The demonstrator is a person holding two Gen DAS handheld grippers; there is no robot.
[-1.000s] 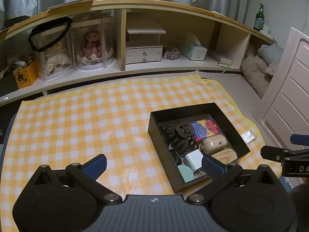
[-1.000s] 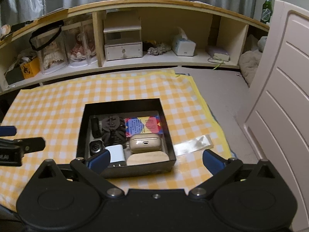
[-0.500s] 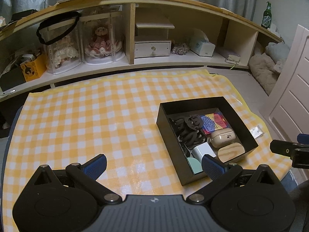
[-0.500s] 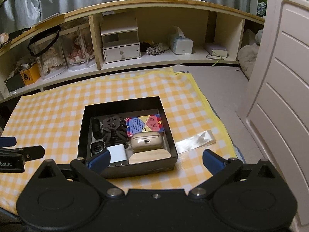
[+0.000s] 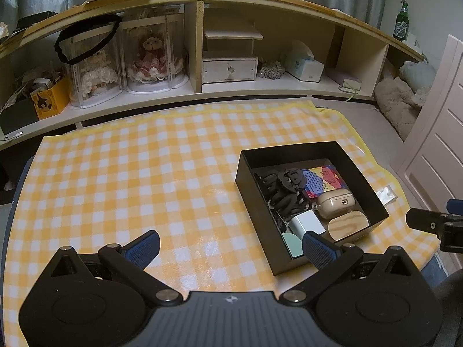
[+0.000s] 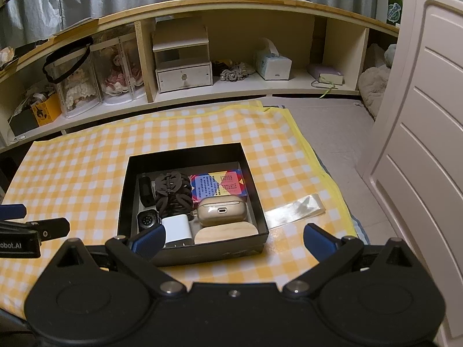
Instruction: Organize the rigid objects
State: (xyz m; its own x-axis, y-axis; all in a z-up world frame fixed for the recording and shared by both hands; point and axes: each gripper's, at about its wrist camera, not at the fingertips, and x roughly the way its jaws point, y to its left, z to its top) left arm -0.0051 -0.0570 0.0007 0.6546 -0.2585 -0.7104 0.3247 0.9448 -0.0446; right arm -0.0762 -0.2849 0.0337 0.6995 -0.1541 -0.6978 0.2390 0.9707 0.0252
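Black square cardboard box [image 6: 192, 253] filled with small items on yellow-checked counter [image 5: 115, 173], left claw [image 5: 230, 245] and right claw [image 6: 233, 238] both released, empty, box at right claw's 11 o'clock

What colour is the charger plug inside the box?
White. The charger plug shows best in the right wrist view, at the black box's near edge.

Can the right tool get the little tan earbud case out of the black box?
Probably yes. The right tool is open and empty, the black box has no lid, and the earbud case lies on top, though a white charger and wooden piece crowd it.
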